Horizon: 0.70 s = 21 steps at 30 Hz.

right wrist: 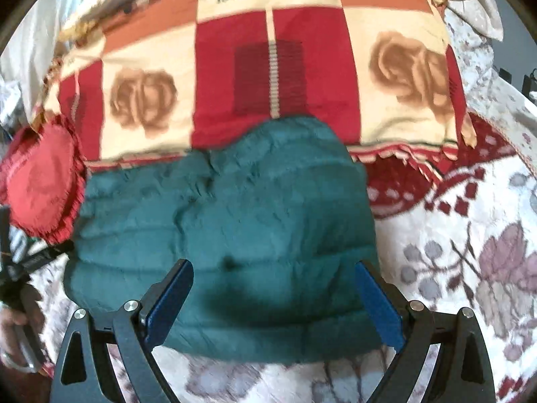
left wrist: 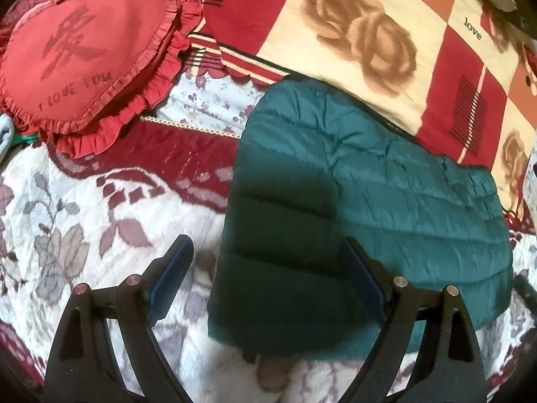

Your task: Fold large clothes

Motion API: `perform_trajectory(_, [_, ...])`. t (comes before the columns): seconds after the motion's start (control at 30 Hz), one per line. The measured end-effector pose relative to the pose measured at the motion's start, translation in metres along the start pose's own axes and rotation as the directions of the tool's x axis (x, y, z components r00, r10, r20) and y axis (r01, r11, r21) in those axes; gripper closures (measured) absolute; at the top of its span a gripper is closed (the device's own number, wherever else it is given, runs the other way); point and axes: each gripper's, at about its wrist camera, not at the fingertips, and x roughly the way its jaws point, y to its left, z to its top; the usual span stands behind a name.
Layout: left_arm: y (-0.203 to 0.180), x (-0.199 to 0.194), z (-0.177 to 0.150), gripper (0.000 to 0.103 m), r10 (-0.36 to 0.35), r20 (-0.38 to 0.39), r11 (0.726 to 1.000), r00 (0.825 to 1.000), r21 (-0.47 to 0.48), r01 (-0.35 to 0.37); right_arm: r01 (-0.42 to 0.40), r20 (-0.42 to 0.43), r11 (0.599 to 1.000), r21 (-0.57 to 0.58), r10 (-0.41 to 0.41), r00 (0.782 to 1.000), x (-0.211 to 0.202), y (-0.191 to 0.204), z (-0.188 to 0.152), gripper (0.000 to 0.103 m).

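A teal quilted puffer jacket [left wrist: 369,201] lies folded into a compact block on the flowered bedspread [left wrist: 67,218]. In the left wrist view my left gripper [left wrist: 268,245] is open and empty, hovering over the jacket's left edge; one finger is over the bedspread, the other over the jacket. In the right wrist view the jacket [right wrist: 235,218] fills the middle. My right gripper [right wrist: 273,268] is open and empty just above the jacket's near edge, both fingers over it.
A red heart-shaped ruffled cushion [left wrist: 84,50] lies at the far left, also seen in the right wrist view [right wrist: 40,181]. A folded red-and-cream rose-print quilt [left wrist: 369,33] lies behind the jacket. The other hand-held gripper [right wrist: 20,268] shows at the left edge.
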Motion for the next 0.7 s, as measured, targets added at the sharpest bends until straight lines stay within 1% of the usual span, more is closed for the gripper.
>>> perform_trajectory(0.03, [0.001,-0.001,-0.003,0.013,-0.001,-0.002,1.0,1.0,-0.001,0.001,0.012,-0.068,1.0,0.013,-0.011,0.998,0.012,-0.004,-0.003,0.006])
perform_trajectory(0.07, [0.002,-0.003,-0.006,0.013,-0.002,-0.005,1.0,1.0,0.0,0.002,0.01,-0.087,1.0,0.029,-0.007,0.996,0.015,-0.007,-0.005,0.006])
perform_trajectory(0.17, [0.006,-0.014,-0.015,0.013,-0.011,-0.001,1.0,1.0,-0.002,0.011,-0.029,-0.019,0.997,0.074,0.031,0.999,0.001,-0.013,-0.012,0.006])
perform_trajectory(0.23, [0.008,-0.02,-0.023,0.013,-0.009,0.004,1.0,1.0,-0.001,0.009,-0.066,0.024,0.992,0.112,0.063,0.998,-0.011,-0.016,-0.016,0.006])
perform_trajectory(0.3, [0.01,-0.024,-0.028,0.013,-0.007,0.004,1.0,1.0,0.0,0.007,-0.088,0.069,0.986,0.142,0.079,0.995,-0.021,-0.019,-0.023,0.006])
perform_trajectory(0.37, [0.013,-0.029,-0.035,0.013,-0.008,0.005,1.0,1.0,-0.005,0.008,-0.104,0.091,0.983,0.153,0.091,0.992,-0.027,-0.019,-0.028,0.006])
perform_trajectory(0.47, [0.014,-0.034,-0.045,0.013,-0.011,0.01,1.0,1.0,-0.015,0.011,-0.108,0.087,0.984,0.141,0.097,0.992,-0.026,-0.018,-0.036,0.006])
perform_trajectory(0.57, [0.011,-0.038,-0.052,0.013,0.01,0.029,1.0,1.0,-0.001,-0.01,-0.094,0.066,0.987,0.129,0.086,0.994,-0.021,-0.016,-0.042,0.006])
perform_trajectory(0.7, [0.005,-0.039,-0.058,0.013,0.035,0.056,0.999,0.998,0.017,-0.036,-0.101,0.05,0.985,0.138,0.095,0.994,-0.014,-0.018,-0.05,0.006])
